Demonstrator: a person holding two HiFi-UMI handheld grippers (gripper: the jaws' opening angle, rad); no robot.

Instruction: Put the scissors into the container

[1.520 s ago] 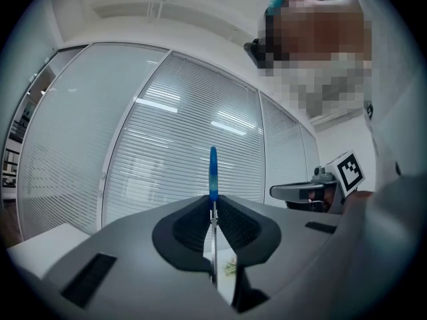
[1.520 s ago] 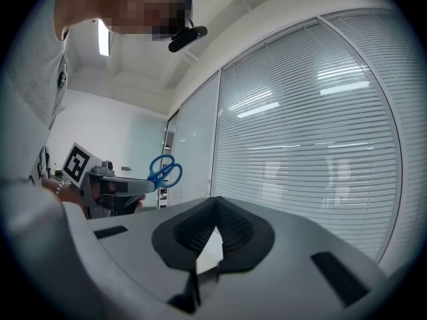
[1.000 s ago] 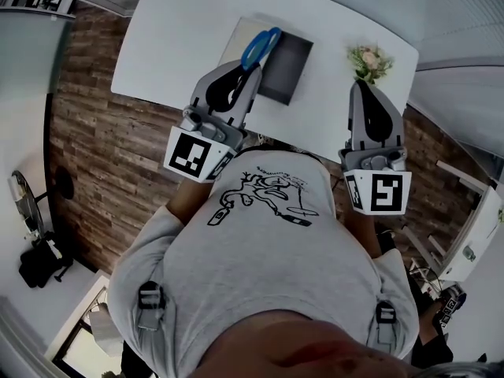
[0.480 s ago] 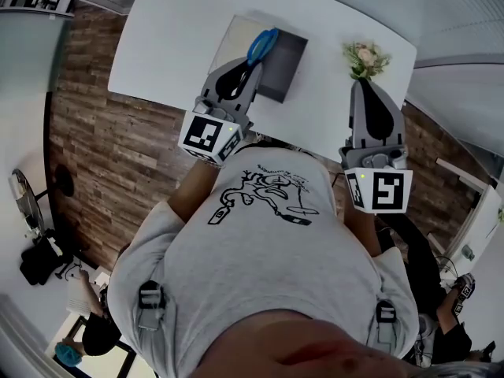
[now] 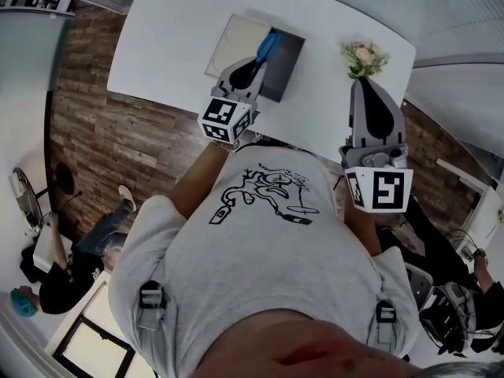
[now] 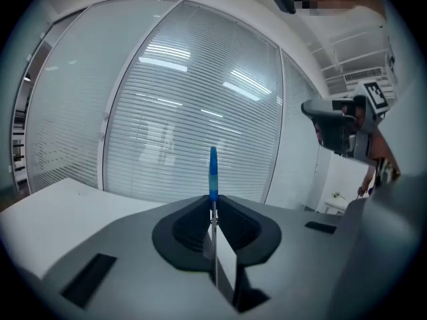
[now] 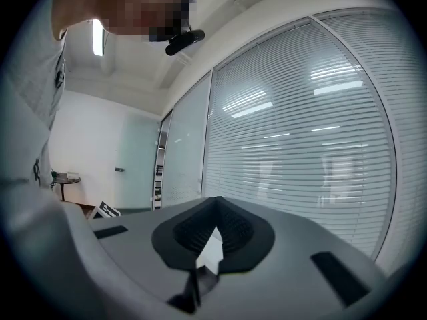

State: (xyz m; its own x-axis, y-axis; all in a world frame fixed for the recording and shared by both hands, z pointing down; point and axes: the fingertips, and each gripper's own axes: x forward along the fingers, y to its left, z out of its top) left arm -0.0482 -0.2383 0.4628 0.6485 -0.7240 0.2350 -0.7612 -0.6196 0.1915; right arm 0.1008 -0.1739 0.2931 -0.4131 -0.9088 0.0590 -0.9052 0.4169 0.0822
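Scissors (image 5: pixel 268 44) with blue handles sit edge-on, clenched by the blades in the left gripper (image 5: pixel 256 63), handles poking past its tips, over the dark container (image 5: pixel 287 63) on the bench (image 5: pixel 165 30). Right gripper (image 5: pixel 365 85) is closed, empty, well aside. Lower inside the walls before letting go.

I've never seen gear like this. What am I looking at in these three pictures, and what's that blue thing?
No robot: a person holds a two-jaw claw in each hand. One picture comes from a head camera looking down; the other two from cameras riding on the claws. The left claw is shut on blue-handled scissors, held over a dark container on a white table. The right claw is shut and empty. Flowers stand on the table too.
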